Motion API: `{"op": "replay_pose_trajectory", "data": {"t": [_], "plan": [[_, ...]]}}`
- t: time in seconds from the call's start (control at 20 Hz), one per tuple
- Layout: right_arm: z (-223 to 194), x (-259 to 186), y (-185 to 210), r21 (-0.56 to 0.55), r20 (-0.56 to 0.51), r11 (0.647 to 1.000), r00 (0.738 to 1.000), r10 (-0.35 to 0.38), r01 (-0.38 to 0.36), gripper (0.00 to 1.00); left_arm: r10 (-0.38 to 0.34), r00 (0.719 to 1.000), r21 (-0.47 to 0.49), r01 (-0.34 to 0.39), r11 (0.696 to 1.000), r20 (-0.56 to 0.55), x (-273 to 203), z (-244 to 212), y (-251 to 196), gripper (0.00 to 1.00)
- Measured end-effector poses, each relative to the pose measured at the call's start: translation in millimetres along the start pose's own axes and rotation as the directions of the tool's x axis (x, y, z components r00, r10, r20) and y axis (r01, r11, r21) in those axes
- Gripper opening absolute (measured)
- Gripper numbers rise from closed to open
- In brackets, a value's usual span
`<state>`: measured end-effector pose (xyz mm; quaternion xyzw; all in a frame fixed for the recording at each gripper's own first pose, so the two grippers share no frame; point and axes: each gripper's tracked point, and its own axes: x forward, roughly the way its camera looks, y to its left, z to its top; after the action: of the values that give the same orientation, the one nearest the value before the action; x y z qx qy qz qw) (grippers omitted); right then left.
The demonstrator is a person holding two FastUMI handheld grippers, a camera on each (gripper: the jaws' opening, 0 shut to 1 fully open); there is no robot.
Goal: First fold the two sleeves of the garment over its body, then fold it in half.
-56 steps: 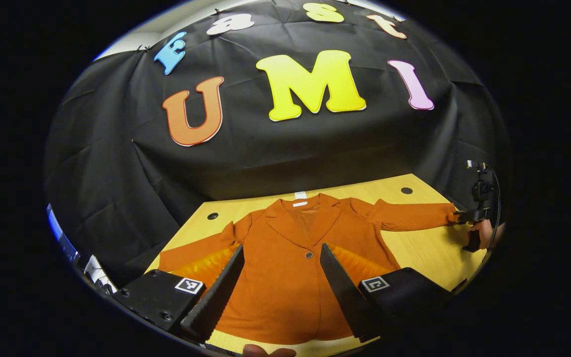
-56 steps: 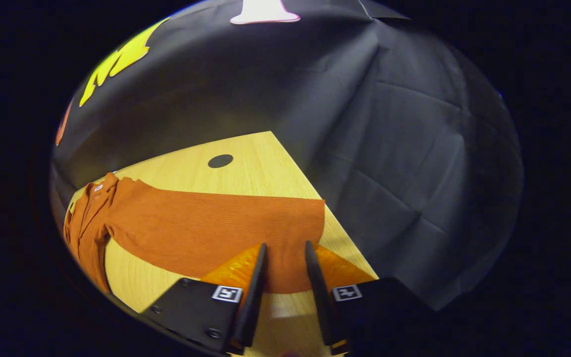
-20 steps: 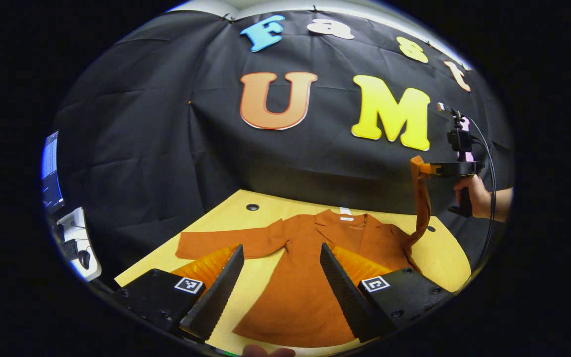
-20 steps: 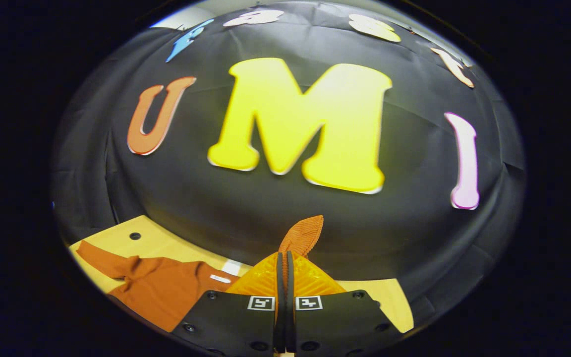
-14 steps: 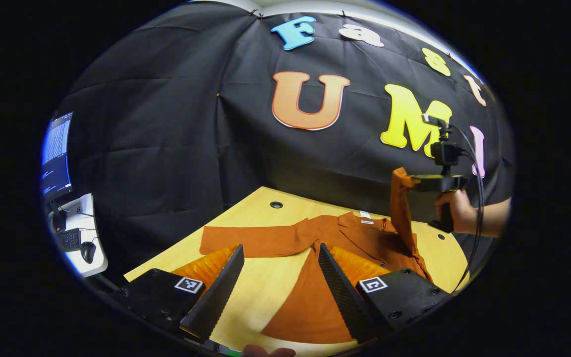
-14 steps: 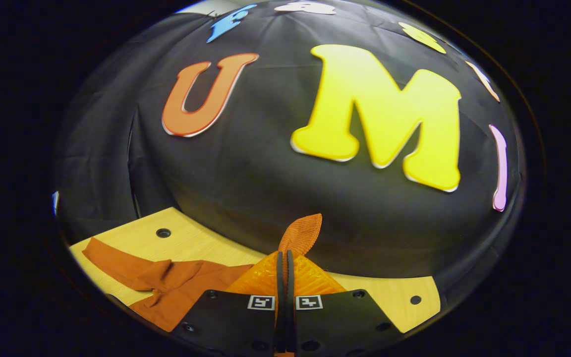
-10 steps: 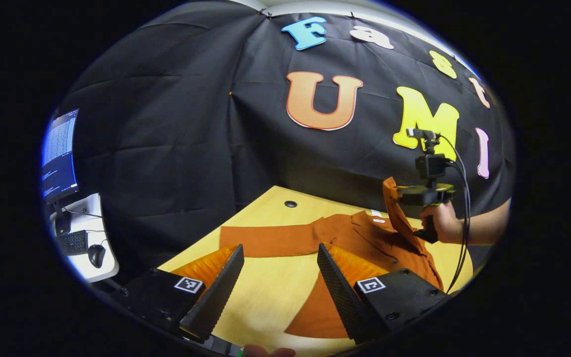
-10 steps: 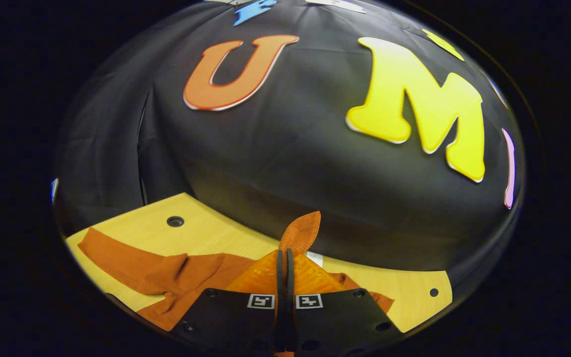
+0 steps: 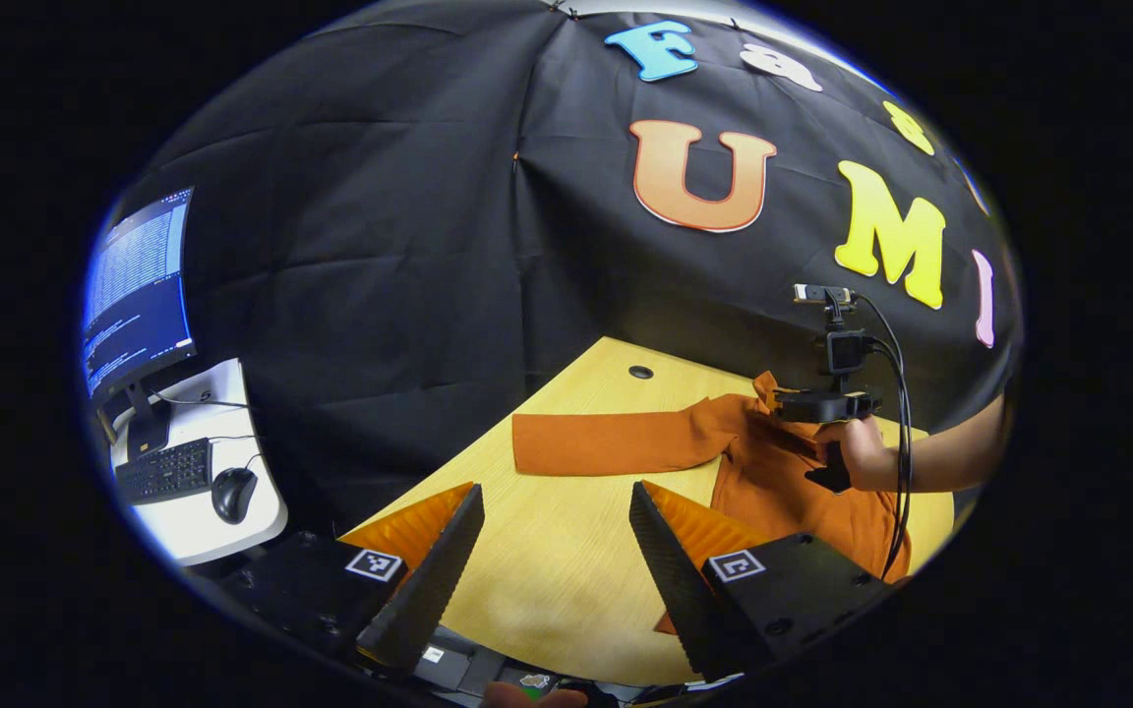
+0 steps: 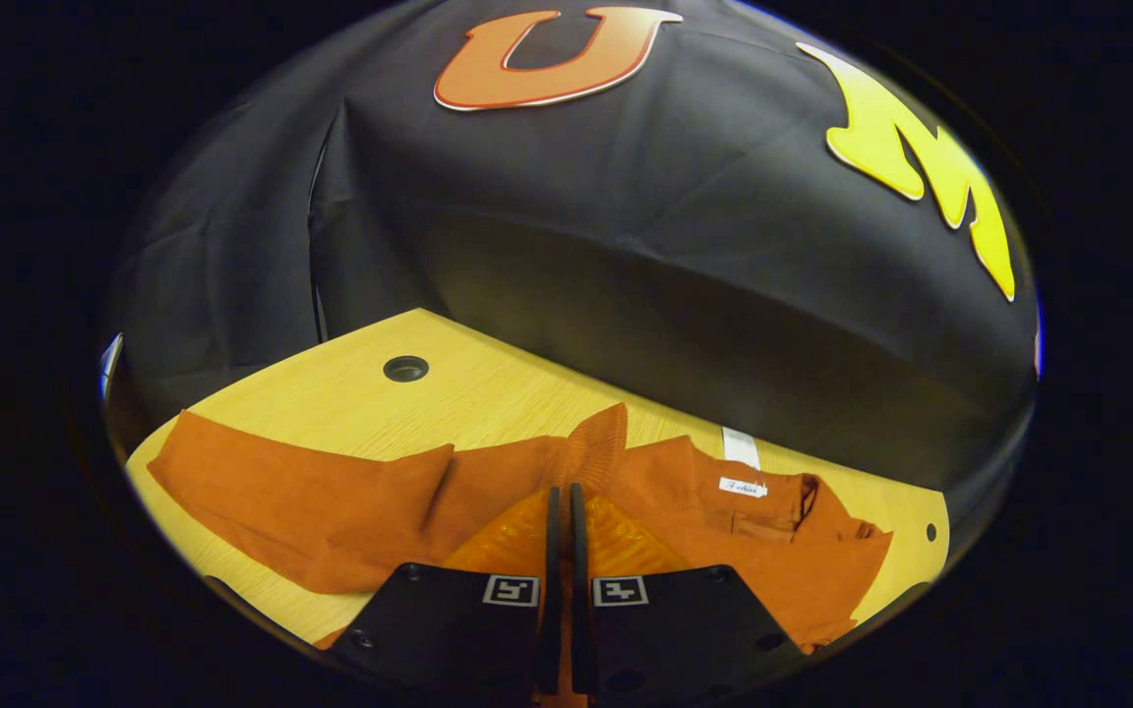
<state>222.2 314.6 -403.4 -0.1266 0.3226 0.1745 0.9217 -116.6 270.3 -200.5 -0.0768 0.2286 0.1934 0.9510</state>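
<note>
My right gripper (image 10: pixel 561 497) pinches the cuff (image 10: pixel 598 442) of one sleeve of the rust-orange jacket (image 10: pixel 704 511), its fingers pressed together on the cloth and held low over the jacket's body near the collar. In the left gripper view that same gripper (image 9: pixel 773 401) sits in a hand (image 9: pixel 862 454) above the jacket (image 9: pixel 783 482), which lies on the wooden table (image 9: pixel 547 551). The other sleeve (image 9: pixel 606 442) stretches flat toward the table's far corner. My left gripper (image 9: pixel 552 551) hangs spread wide above bare tabletop, holding nothing. A side desk (image 9: pixel 183 472) carries a monitor (image 9: pixel 134 290), keyboard (image 9: pixel 165 469) and what looks like a mouse (image 9: pixel 233 492).
</note>
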Motion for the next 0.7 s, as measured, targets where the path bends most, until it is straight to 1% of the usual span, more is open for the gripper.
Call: {"op": "replay_pose_trajectory", "data": {"t": [0.05,0.1,0.15,0.3,0.35,0.45,0.5,0.55,0.7], "plan": [[-3,1,7,0.002,-0.004,1.000,1.000,0.023,-0.023,0.08,-0.002,1.000,0.005,0.002,1.000,-0.003,3,-1,0,0.96],[-4,-1,15,0.009,-0.009,0.999,0.999,0.053,-0.053,0.12,-0.005,1.000,0.007,0.005,1.000,-0.002,4,0,-1,0.96],[-3,-3,23,0.010,-0.009,0.997,0.997,0.082,-0.082,0.14,-0.005,1.000,0.008,0.005,1.000,0.003,6,2,1,0.97],[7,-18,29,-0.006,0.015,0.993,0.993,0.118,-0.118,0.64,-0.008,1.000,0.015,0.008,1.000,0.030,16,11,0,0.97],[11,-26,25,-0.004,0.026,0.993,0.992,0.121,-0.121,0.80,0.001,0.999,0.022,-0.002,1.000,0.039,21,15,4,0.97],[21,-49,20,0.021,0.046,0.990,0.990,0.136,-0.137,0.82,0.025,0.998,0.024,-0.026,0.999,0.053,42,20,12,0.96],[26,-63,18,0.032,0.053,0.988,0.987,0.149,-0.151,0.91,0.044,0.998,0.013,-0.045,0.999,0.049,55,20,16,0.97],[31,-79,12,0.038,0.065,0.987,0.986,0.156,-0.158,0.94,0.058,0.998,-0.004,-0.057,0.998,0.040,71,18,20,0.97],[53,-135,-7,0.050,0.147,0.982,0.974,0.172,-0.181,0.95,0.082,0.997,-0.039,-0.081,0.996,0.005,121,3,22,0.97]]}}
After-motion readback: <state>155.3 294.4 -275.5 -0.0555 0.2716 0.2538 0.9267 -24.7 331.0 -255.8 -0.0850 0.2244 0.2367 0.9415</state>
